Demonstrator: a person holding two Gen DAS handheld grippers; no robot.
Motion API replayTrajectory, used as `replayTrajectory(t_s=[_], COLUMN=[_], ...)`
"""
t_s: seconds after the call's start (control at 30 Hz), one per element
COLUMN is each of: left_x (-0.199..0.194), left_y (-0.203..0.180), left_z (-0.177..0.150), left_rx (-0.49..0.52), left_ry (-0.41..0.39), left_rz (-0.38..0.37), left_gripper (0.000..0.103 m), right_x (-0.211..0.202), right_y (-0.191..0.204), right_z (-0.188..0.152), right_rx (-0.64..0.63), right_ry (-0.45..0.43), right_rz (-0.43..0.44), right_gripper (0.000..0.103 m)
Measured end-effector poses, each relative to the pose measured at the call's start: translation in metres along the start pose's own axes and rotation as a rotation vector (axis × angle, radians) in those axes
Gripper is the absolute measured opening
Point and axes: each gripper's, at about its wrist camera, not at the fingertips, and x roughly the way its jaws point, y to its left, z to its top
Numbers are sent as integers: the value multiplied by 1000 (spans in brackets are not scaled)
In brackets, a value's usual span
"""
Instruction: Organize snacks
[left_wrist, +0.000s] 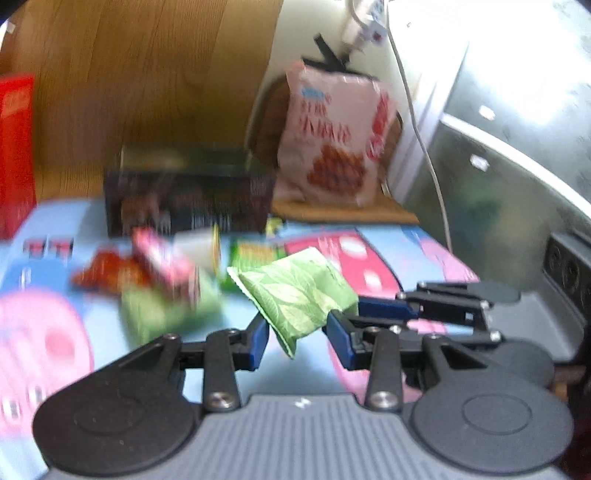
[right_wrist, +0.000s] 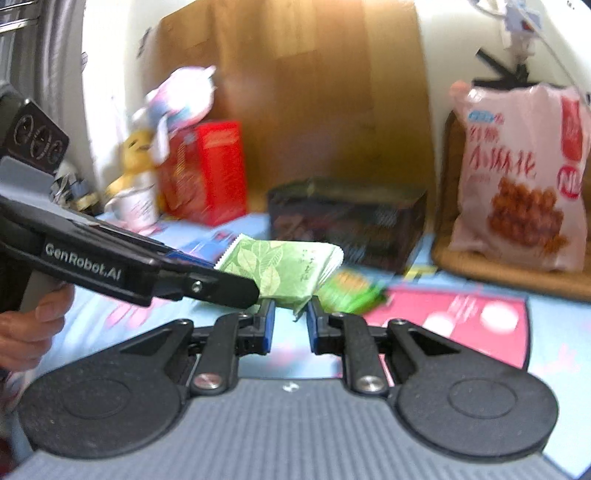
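A green leaf-patterned snack packet (left_wrist: 295, 295) hangs above the table, held by both grippers. My left gripper (left_wrist: 297, 332) has its blue pads against the packet's two sides near its lower corner. My right gripper (left_wrist: 373, 306) comes in from the right and pinches the packet's far end. In the right wrist view that gripper (right_wrist: 290, 317) is nearly shut on a corner of the packet (right_wrist: 280, 269), and the left gripper (right_wrist: 240, 291) crosses in from the left over it. A black mesh basket (left_wrist: 188, 199) (right_wrist: 347, 221) stands behind. Several loose snack packets (left_wrist: 159, 273) lie blurred on the table.
A big pink snack bag (left_wrist: 332, 140) (right_wrist: 517, 177) leans upright on a wooden tray at the back right. A red box (right_wrist: 207, 173) and soft toys stand at the back left. A silver appliance (left_wrist: 498, 129) walls the right side. A person's hand (right_wrist: 26, 325) grips the left tool.
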Motion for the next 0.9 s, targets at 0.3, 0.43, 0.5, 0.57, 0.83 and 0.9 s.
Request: replayTrajectory(t_s=[0.3, 0.43, 0.5, 0.57, 0.83, 0.9], left_x=[-29, -35, -41, -51, -63, -57], left_y=[9, 10, 13, 19, 79, 96], left_z=[-67, -68, -66, -62, -13, 3], left_rx=[-86, -93, -87, -88, -210, -256], left_ry=[81, 55, 36, 3, -72, -82], left_rz=[-21, -3, 8, 26, 148, 156], left_gripper=[31, 38, 41, 42, 42, 42], right_x=[-15, -12, -14, -25, -34, -28], right_y=[41, 41, 42, 41, -9, -21], right_z=[-21, -20, -20, -24, -7, -2], right_rx=[-17, 12, 8, -11, 109, 175], right_ry=[107, 142, 145, 124, 56, 42], right_rz=[129, 108, 93, 60, -48, -50], right_gripper=[23, 27, 36, 42, 43, 43])
